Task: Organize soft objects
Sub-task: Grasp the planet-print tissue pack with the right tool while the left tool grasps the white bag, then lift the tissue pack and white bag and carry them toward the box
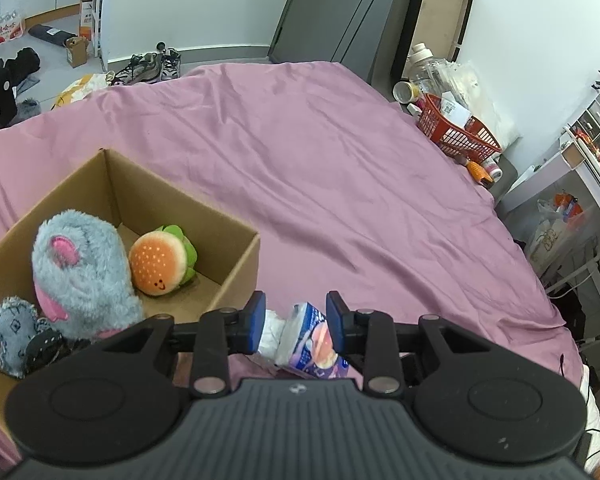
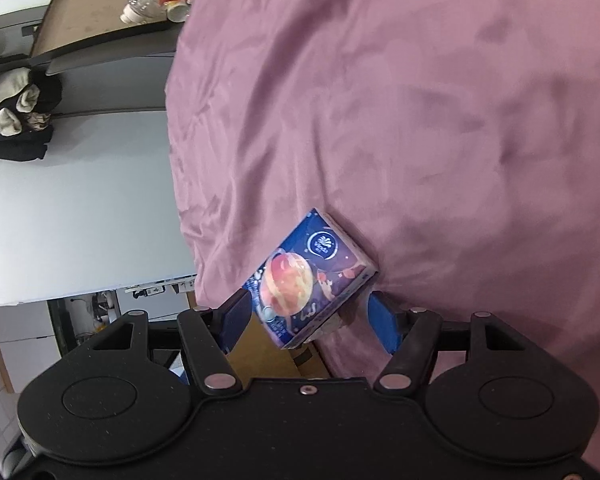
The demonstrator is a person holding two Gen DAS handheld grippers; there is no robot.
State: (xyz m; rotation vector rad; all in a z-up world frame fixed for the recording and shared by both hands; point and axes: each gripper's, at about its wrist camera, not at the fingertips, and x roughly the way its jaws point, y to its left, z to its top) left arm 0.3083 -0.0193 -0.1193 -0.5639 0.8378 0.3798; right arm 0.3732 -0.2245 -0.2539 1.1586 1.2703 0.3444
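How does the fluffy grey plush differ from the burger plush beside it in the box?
The fluffy grey plush with pink ears is far bigger and shaggy, rising above the rim of the brown cardboard box. The orange burger-shaped plush with green edging is small, smooth and round, sitting below the rim. Both are soft toys already inside the box, touching each other.

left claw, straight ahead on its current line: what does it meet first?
The left claw already has a blue tissue pack pinched between its fingers. Beyond that, only the bare pink bedsheet lies ahead; the cardboard box sits off to its left. Depth is uncertain.
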